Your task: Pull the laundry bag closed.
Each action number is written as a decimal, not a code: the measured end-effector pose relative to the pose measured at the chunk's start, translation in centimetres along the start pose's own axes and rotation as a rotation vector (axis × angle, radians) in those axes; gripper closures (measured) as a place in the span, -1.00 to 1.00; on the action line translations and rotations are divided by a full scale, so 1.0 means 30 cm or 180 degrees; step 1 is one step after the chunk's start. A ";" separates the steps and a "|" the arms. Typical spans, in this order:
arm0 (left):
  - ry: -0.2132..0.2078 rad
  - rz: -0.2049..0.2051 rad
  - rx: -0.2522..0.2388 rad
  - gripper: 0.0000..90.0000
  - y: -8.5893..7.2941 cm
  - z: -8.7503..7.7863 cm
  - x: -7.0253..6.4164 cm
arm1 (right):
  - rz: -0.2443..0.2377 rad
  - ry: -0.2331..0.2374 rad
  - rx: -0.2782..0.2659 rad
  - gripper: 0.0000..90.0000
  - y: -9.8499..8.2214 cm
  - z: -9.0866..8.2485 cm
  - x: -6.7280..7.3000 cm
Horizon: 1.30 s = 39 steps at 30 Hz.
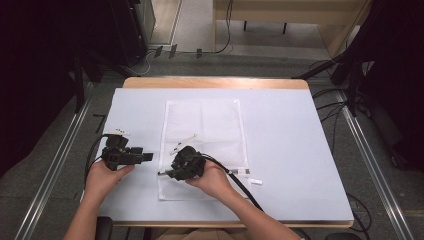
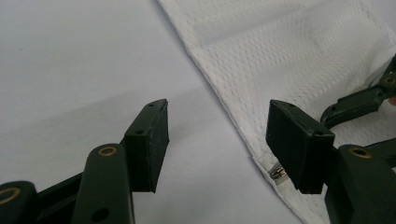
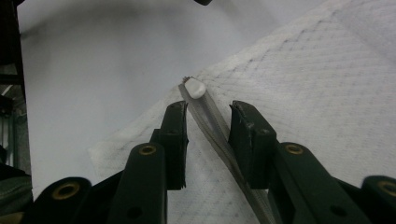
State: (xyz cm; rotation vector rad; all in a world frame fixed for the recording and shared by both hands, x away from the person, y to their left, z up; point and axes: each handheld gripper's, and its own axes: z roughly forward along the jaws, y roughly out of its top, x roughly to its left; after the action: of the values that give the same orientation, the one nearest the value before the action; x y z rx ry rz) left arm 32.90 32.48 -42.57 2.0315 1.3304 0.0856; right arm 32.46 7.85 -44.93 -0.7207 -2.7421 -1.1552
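Pale blue covering lay over the wooden table, and a white mesh bag rested flat at its middle. At the bag's near left edge the right gripper straddled the grey zipper, jaws narrowly apart and not yet pinching, the white pull tab just beyond their tips, probably lined up to grip it. Left of the bag, the left gripper hung wide open over the bag's edge, seemingly ready to hold the fabric down.

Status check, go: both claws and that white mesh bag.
Left claw open, at mesh bag left edge. Right claw open, straddling zipper, white pull tab just ahead. Bag flat on table. Nothing in the way.
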 end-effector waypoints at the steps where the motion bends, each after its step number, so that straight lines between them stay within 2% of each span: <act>1: -0.0007 -0.0004 -0.0004 -0.13 -0.001 -0.001 0.000 | -0.0005 0.0010 0.0007 0.56 0.002 0.004 0.002; 5: -0.0017 -0.0010 -0.0015 -0.12 -0.006 -0.006 -0.001 | 0.0000 0.0064 0.0024 0.62 0.008 0.023 0.011; 9: -0.0006 0.0047 -0.0030 -0.09 -0.017 -0.015 -0.004 | 0.0009 0.0083 0.0075 0.63 0.014 0.044 0.014; 14: -0.0003 0.0067 -0.0015 0.07 -0.044 -0.032 -0.001 | 0.0037 0.0131 0.0102 0.64 0.024 0.068 0.016; 19: 0.0035 0.0100 -0.0082 0.16 -0.069 -0.052 0.004 | 0.0066 0.0135 0.0124 0.73 0.038 0.093 0.021; 20: 0.0039 0.0107 -0.0105 0.16 -0.072 -0.054 0.004 | 0.0034 0.0144 0.0131 0.75 0.041 0.097 0.020; 27: -0.0044 0.0137 -0.0190 0.18 -0.076 -0.057 0.004 | 0.0064 0.0126 0.0154 0.83 0.065 0.121 0.024; 32: -0.0044 0.0095 -0.0131 0.13 -0.076 -0.057 0.013 | 0.0063 0.0130 0.0159 0.90 0.070 0.127 0.015; 35: -0.0117 0.0016 -0.0090 0.06 -0.073 -0.054 0.019 | -0.0046 0.0077 0.0169 0.94 0.072 0.117 0.020; 39: -0.0158 0.0097 -0.0046 0.07 -0.072 -0.050 0.013 | -0.0096 0.0079 0.0099 0.94 0.081 0.093 0.018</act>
State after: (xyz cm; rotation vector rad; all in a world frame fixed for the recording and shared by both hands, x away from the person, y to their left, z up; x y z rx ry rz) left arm 30.78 34.06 -42.80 2.0291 1.2650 0.0579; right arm 33.37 11.47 -45.20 -0.6594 -2.7533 -1.1166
